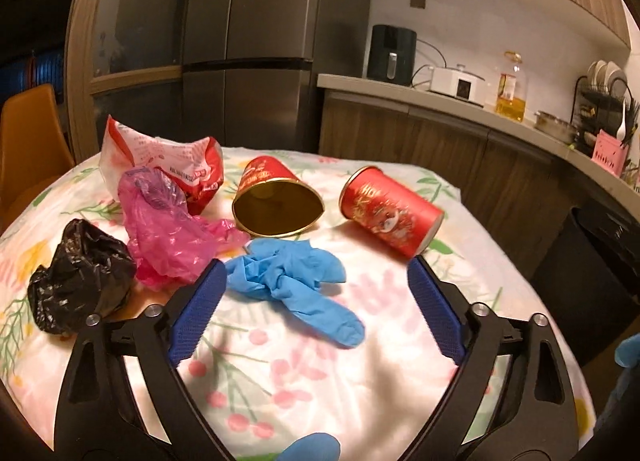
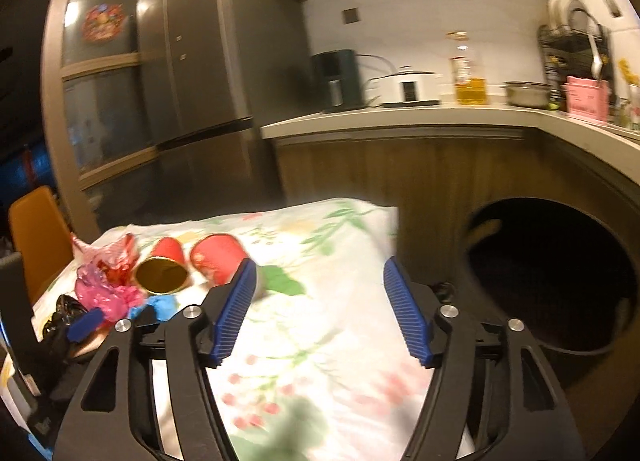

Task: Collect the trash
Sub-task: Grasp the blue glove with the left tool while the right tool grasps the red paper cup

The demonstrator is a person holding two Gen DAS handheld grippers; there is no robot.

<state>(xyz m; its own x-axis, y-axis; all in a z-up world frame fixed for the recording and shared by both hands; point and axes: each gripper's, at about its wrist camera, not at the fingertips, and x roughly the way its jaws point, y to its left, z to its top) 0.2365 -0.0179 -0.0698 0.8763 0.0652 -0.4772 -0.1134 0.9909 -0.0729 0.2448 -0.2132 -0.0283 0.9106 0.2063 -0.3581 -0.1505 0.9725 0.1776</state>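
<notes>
Trash lies on a floral tablecloth (image 1: 320,381). A crumpled blue glove (image 1: 296,281) lies between the fingers of my open left gripper (image 1: 316,265). A pink plastic bag (image 1: 168,229), a black bag (image 1: 80,277) and a red-white wrapper (image 1: 160,161) lie to the left. Behind lie a red cup (image 1: 276,197) with its gold mouth toward me and a red can (image 1: 392,217) on its side. My right gripper (image 2: 318,269) is open and empty over the table's right part; the red can (image 2: 218,257) is by its left finger. A black bin (image 2: 552,277) stands to the right.
An orange chair (image 1: 28,149) stands at the table's left. A fridge (image 1: 260,41) and a kitchen counter (image 1: 440,97) with an air fryer, a cooker, an oil bottle and a dish rack are behind. The bin also shows in the left wrist view (image 1: 592,269).
</notes>
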